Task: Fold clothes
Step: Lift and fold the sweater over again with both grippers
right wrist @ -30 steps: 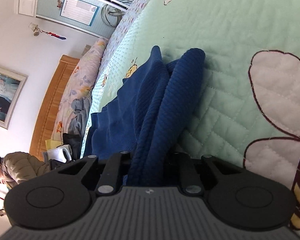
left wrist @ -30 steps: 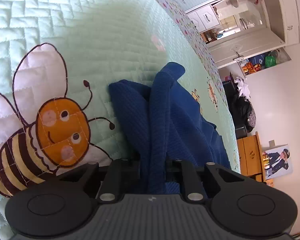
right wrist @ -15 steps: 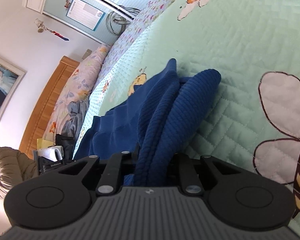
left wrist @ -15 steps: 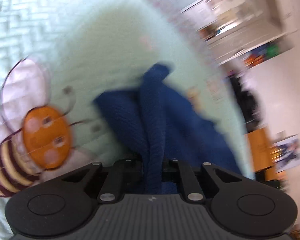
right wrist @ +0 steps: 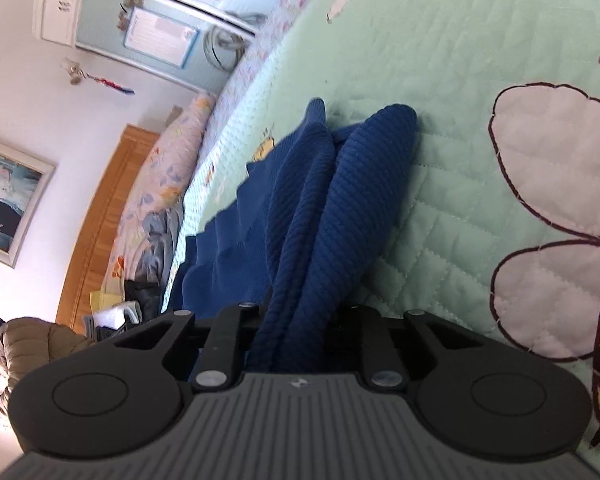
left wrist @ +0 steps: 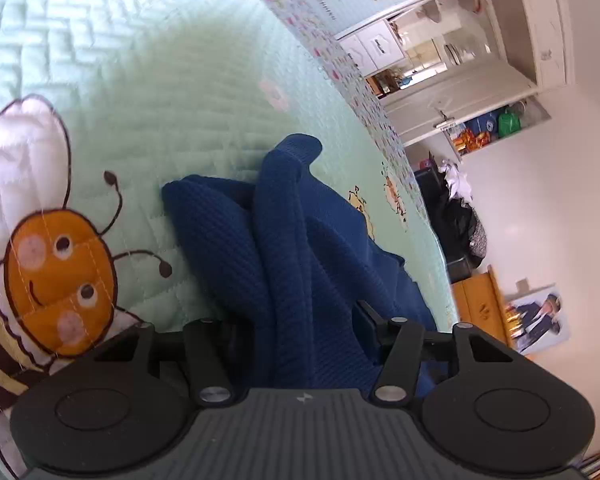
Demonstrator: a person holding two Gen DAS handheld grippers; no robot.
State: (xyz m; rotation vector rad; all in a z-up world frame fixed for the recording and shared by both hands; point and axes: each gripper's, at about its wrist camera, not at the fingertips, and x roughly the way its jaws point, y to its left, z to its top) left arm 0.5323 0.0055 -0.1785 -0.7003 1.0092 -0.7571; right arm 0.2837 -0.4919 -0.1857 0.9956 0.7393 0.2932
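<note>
Navy ribbed knit garment [left wrist: 300, 248], bunched in loose folds on the bee-print quilted bed [left wrist: 148, 92]; left claw [left wrist: 300, 344] opening, cloth lying slack between; right claw [right wrist: 300, 332] pinched on gathered cloth; fold judged midway, flattening and squaring outstanding.

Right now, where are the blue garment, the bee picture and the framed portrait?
blue garment [left wrist: 292, 248]: left wrist view, on its bunched middle fold.
bee picture [left wrist: 56, 280]: left wrist view, on the orange face.
framed portrait [right wrist: 4, 200]: right wrist view, on the canvas.
</note>
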